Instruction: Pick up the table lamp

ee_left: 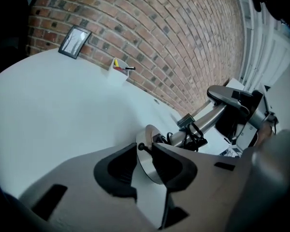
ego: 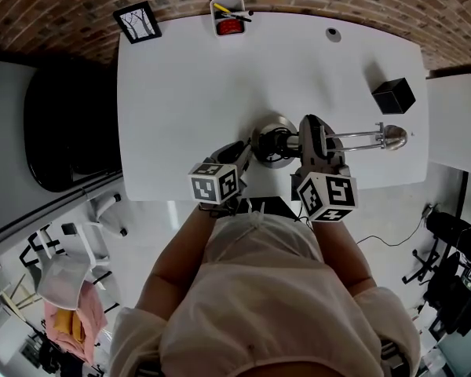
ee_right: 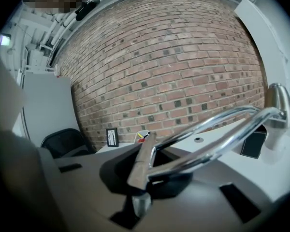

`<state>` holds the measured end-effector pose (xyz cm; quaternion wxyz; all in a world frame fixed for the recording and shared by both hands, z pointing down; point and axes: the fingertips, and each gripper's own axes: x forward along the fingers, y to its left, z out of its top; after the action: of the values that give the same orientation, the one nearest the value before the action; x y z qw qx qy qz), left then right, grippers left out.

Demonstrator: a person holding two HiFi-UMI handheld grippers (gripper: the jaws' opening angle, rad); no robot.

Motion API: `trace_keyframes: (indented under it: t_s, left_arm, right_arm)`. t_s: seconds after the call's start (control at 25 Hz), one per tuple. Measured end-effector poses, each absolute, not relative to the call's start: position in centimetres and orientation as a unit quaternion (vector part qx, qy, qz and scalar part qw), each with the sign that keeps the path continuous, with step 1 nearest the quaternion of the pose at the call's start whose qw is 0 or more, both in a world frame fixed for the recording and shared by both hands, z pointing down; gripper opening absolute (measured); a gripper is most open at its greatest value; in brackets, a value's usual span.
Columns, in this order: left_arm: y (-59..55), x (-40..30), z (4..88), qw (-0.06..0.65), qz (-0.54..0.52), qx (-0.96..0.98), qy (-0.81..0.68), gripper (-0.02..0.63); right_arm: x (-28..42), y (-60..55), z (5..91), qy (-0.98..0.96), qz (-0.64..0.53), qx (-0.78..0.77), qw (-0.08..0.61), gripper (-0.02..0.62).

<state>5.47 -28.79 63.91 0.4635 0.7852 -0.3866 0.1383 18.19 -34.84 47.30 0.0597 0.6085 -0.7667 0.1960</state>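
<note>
The chrome table lamp lies across the near part of the white table (ego: 188,93). Its round base (ego: 272,129) is at the middle and its head (ego: 394,137) points right. My right gripper (ego: 312,126) is shut on the lamp's twin-rod arm (ee_right: 217,134), and the rods run out from between its jaws (ee_right: 145,164). My left gripper (ego: 239,157) reaches in from the left. Its jaws (ee_left: 144,151) stand a little apart and straddle the rim of the tilted base disc (ee_left: 148,167); I see no firm pinch. A coiled black cord (ee_left: 193,135) sits by the arm's foot.
At the table's far edge, against the brick wall, stand a framed picture (ego: 137,22) and a white pen cup (ego: 229,18). A black box (ego: 393,95) sits at the right, just beyond the lamp head. A dark chair (ego: 63,124) is left of the table.
</note>
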Motion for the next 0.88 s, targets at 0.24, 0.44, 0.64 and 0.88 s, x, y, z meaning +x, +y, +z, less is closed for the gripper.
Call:
trace_keyframes:
  t_s: [0.24, 0.44, 0.64, 0.88]
  left_arm:
    - [-29.3, 5.1, 64.0, 0.522, 0.086, 0.758, -0.382, 0.179]
    - [-29.3, 6.6, 63.7, 0.535, 0.079, 0.763, -0.355, 0.216]
    - [-28.9, 8.3, 65.4, 0.553, 0.098, 0.761, -0.327, 0.221]
    - [-28.2, 9.9, 66.4, 0.583, 0.096, 0.751, -0.296, 0.216]
  right_arm:
    - [19.2, -35.1, 47.3, -0.766, 0.21, 0.605, 0.045, 0.044]
    - [19.2, -35.0, 47.3, -0.773, 0.213, 0.595, 0.045, 0.044]
    - [19.2, -35.1, 47.3, -0.775, 0.213, 0.593, 0.045, 0.044]
    - [19.2, -35.0, 47.3, -0.779, 0.214, 0.588, 0.044, 0.044]
